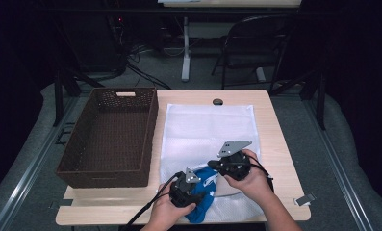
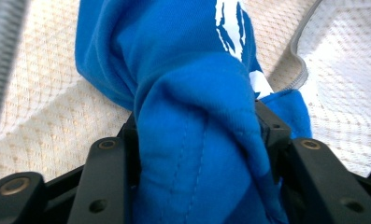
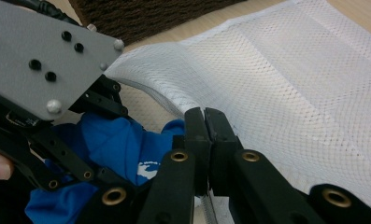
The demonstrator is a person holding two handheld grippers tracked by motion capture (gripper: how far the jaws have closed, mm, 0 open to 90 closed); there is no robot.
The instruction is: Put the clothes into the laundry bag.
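A blue garment (image 1: 201, 211) with white print lies bunched at the near end of a white mesh bag (image 1: 208, 125). My left gripper (image 1: 201, 182) is shut on a thick fold of the garment (image 2: 188, 93), which bulges between its jaws just above the mesh (image 2: 342, 70). My right gripper (image 1: 213, 166), to the right of the left one, is shut on the bag's zippered edge and holds that layer raised. In the right gripper view its jaws (image 3: 206, 122) meet on the mesh rim (image 3: 290, 93), with the garment (image 3: 113, 144) and the left gripper's grey plate (image 3: 38, 56) to their left.
A dark brown wicker basket (image 1: 109, 134) stands on the left half of the wooden table (image 1: 275, 130), beside the bag. Its weave (image 3: 141, 14) lies at the top of the right gripper view. A chair and desk legs stand on the floor beyond the table.
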